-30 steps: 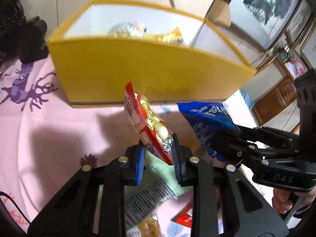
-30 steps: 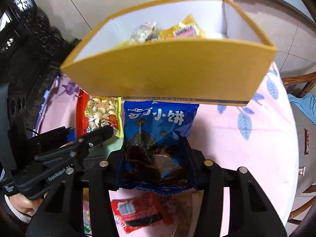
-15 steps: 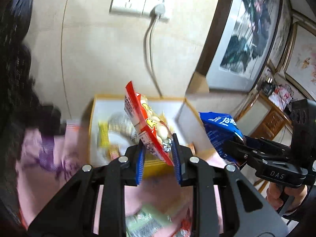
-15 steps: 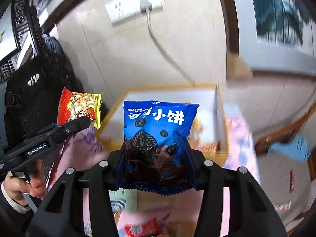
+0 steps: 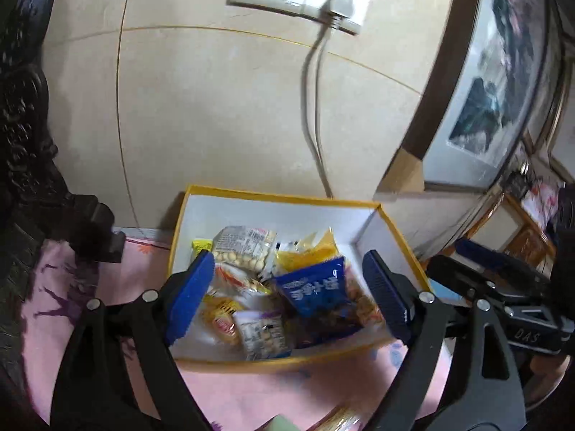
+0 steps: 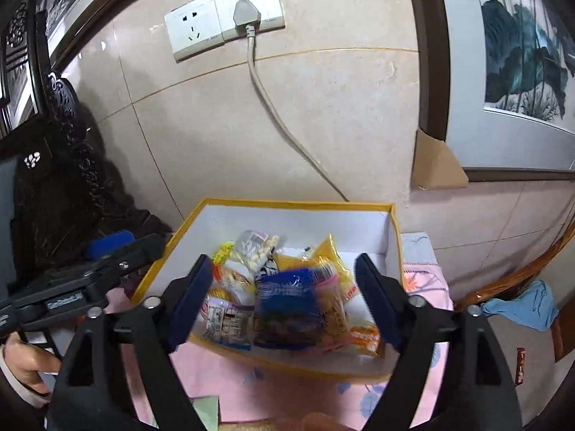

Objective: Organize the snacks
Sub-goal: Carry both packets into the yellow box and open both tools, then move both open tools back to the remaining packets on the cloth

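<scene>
Left claw [image 5: 287,294] just opened wide with nothing between its pads, right claw [image 6: 284,298] likewise spread and empty, blue cookie bag [image 5: 318,292] lying among other snacks in the yellow box [image 5: 276,359] on the pink surface [image 5: 251,395], wall socket [image 6: 224,18] beyond

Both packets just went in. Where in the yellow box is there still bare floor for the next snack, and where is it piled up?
Bare white floor in the yellow box shows along the back wall and in the back right corner, beyond the yellow packet. The front and middle are crowded: the blue cookie bag lies atop the heap. The left gripper and right gripper have just opened, empty.
</scene>
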`<state>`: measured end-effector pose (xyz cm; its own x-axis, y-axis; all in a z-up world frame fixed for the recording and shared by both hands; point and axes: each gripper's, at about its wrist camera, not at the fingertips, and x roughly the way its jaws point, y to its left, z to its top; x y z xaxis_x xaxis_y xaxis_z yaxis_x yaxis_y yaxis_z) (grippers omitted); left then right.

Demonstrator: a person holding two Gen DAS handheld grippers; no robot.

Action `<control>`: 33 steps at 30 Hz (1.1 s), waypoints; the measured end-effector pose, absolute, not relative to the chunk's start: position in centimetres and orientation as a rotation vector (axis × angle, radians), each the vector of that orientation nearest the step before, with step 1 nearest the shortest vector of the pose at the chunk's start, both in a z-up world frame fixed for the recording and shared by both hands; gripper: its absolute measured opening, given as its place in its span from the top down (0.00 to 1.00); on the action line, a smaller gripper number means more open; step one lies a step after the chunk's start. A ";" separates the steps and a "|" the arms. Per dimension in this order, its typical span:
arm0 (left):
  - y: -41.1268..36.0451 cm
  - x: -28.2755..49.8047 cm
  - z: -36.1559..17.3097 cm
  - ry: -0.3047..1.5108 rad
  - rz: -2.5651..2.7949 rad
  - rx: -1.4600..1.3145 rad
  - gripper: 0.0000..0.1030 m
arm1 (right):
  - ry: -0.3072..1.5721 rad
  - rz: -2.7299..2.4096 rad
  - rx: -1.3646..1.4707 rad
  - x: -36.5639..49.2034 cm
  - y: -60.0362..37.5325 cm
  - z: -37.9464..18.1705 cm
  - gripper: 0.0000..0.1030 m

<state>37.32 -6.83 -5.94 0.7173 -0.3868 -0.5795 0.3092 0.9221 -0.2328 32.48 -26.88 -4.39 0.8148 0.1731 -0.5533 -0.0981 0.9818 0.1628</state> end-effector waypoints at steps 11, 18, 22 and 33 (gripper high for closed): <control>-2.7 28.1 -8.3 0.796 -0.323 -0.158 0.10 | 0.853 0.138 0.190 24.1 -27.0 -8.5 0.01; 1.3 19.2 -13.8 0.933 -0.241 -0.188 0.10 | 1.010 0.116 0.138 18.8 -27.0 -16.0 0.01; 2.2 15.6 -16.1 0.975 -0.199 -0.183 0.10 | 1.046 0.132 0.129 18.4 -26.6 -18.9 0.01; 2.7 13.3 -19.2 1.069 -0.151 -0.165 0.10 | 1.229 0.020 0.075 19.2 -26.5 -23.6 0.01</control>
